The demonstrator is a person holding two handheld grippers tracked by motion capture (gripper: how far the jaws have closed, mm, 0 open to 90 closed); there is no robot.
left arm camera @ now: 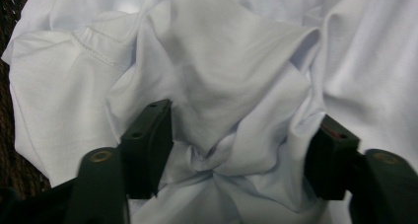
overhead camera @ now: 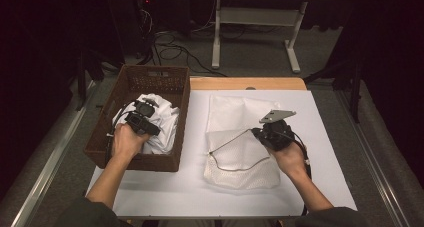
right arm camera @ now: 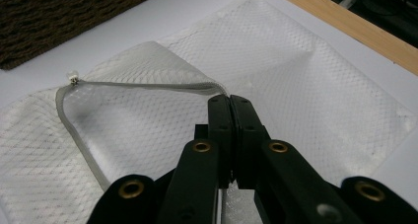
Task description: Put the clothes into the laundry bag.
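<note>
A brown wicker basket [overhead camera: 135, 162] stands at the left and holds a crumpled white cloth [overhead camera: 167, 124]. My left gripper [overhead camera: 150, 112] reaches down into the basket. In the left gripper view it [left arm camera: 242, 111] is open, with folds of the cloth [left arm camera: 222, 71] bulging between the wide-set jaws. A white mesh zip bag [overhead camera: 240, 172] lies on the table's middle. My right gripper [overhead camera: 253, 132] is shut on the bag's grey zipper edge [right arm camera: 138, 84] and holds it raised, so the mouth gapes. The shut jaw tips [right arm camera: 229, 98] pinch the edge; the zip pull [right arm camera: 73, 77] sits at its far end.
A white sheet [overhead camera: 325, 177] covers the table, and a strip of wooden edge [overhead camera: 245, 83] shows at the back. Beyond it a white desk frame [overhead camera: 292, 52] and cables [overhead camera: 175, 49] are on the floor. The basket wall [right arm camera: 59, 17] lies close beside the bag.
</note>
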